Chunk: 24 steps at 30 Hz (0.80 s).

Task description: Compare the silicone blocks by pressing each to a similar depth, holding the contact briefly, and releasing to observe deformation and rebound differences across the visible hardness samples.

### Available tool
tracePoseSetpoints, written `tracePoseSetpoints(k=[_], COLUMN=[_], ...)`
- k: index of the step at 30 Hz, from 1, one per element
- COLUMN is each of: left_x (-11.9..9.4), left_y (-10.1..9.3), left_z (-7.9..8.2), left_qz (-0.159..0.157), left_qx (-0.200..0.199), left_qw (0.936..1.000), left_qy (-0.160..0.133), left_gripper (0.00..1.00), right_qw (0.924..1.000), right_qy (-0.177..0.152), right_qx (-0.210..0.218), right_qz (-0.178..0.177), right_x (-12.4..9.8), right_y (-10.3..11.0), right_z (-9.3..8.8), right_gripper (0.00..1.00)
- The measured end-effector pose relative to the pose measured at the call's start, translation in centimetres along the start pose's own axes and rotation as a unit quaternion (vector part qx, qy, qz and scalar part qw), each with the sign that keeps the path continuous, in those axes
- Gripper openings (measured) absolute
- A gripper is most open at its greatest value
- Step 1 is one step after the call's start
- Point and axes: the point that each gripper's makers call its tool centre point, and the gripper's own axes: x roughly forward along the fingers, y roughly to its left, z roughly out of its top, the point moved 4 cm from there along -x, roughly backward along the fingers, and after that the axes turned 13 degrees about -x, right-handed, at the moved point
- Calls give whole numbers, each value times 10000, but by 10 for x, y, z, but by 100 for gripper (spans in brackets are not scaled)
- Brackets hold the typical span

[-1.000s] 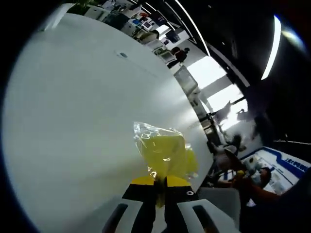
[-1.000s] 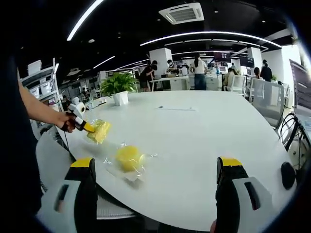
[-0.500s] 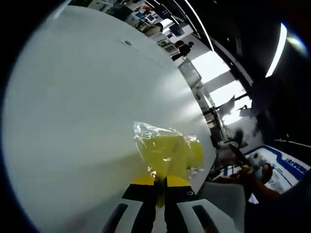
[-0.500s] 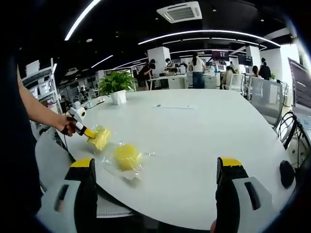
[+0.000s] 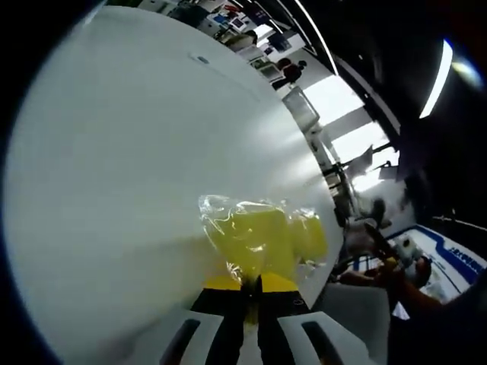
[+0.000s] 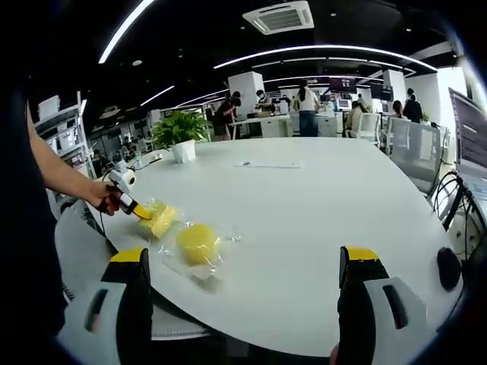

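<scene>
My left gripper (image 5: 245,287) is clamping the plastic wrap of a yellow silicone block (image 5: 255,239) above the white table (image 5: 114,175). My right gripper (image 6: 242,266) is hanging wide open; a second yellow block (image 6: 198,243) is lying near the table's edge.

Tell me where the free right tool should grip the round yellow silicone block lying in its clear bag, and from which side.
Grip the round yellow silicone block across its curved sides, coming from above with the open right tool. It lies flat on the white table, so its sides are exposed. Avoid the loose clear bag edge, and the left tool holds the other bagged yellow block just beside it.
</scene>
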Motion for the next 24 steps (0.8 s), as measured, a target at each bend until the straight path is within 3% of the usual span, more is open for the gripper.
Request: tracePoseSetpoints(k=[15,19,24], left_x=[5,7,7], left_y=[6,7,8], left_z=[4,5,5], left_qz=[176,397,456], left_qx=[-209,123,210], left_qw=[9996,9991,9986], left_qy=[89,130,178], left_gripper=[3,3,3], right_qw=[10000,10000,10000], right_qy=[33,36,39], right_qx=[15,29,45], right_qz=[-12,-23,-23], right_x=[-2,-2,-2], right_y=[2,2,3], right_z=[-1,-2,-2], right_gripper=[97,97,97])
